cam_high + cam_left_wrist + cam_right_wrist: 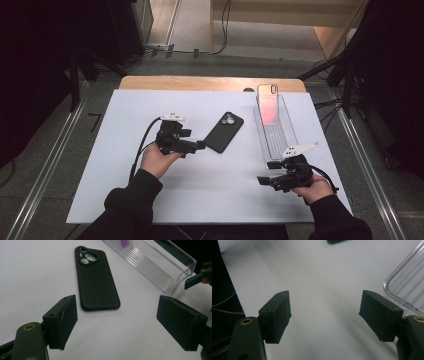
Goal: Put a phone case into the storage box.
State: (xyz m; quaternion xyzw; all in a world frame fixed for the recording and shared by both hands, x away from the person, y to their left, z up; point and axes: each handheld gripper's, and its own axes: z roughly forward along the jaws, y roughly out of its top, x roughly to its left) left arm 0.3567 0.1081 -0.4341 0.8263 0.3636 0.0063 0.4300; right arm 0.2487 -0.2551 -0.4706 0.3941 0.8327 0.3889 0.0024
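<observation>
A black phone case (224, 131) (96, 280) lies flat on the white table, camera cut-out at its far end. My left gripper (200, 145) (117, 317) is open just short of the case's near end, touching nothing. A clear plastic tray (276, 134) (160, 267) (409, 290) lies to the right, and a pink-tinted clear phone case (268, 103) leans at its far end. My right gripper (263, 172) (325, 315) stands open over bare table beside the tray's near corner, with nothing between its jaws.
The white table top (150, 195) rests on a wooden table (200, 82). Dark stands and cables stand on the floor to both sides and behind. In the left gripper view the other gripper (200, 277) shows at the right edge.
</observation>
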